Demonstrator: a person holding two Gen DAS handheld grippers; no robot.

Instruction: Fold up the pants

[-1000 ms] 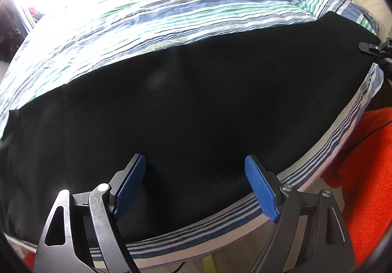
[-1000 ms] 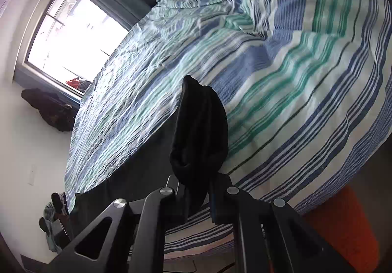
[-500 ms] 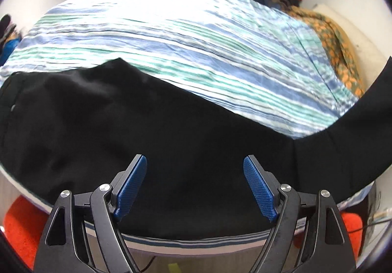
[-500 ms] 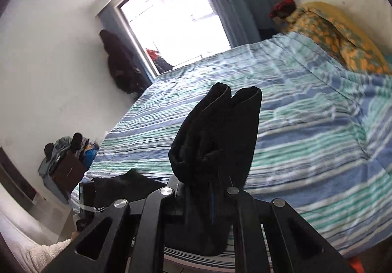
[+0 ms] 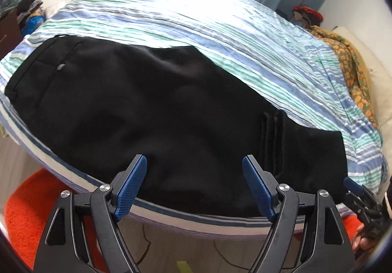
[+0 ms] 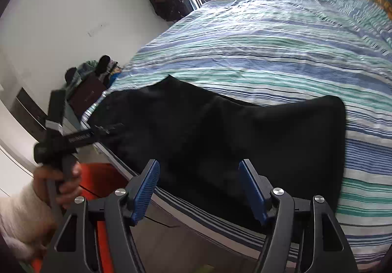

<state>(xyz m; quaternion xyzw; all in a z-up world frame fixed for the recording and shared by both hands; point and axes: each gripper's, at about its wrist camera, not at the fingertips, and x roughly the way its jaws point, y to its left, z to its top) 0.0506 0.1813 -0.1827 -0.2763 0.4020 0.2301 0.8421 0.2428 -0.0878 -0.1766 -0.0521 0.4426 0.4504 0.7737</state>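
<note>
Both grippers, left gripper closing slightly and right gripper opening, hold nothing above the pants, which probably lie lengthwise left-to-right along the bed edge.

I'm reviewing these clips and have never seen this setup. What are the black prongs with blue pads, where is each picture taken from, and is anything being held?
No robot here: a person carries a hand-held gripper in each hand, with a wide-angle camera looking along its two fingers. One picture comes from the left gripper, the other from the right gripper. The blue pads are the fingertips. Black pants lie on a striped bedspread near the bed's edge, one end already folded over. Neither gripper holds anything: the left's jaws are closing slightly, the right's are opening, with nothing pinched between them. In the right view, the person's hand grips the left gripper's handle. An orange rug covers the floor.
</note>
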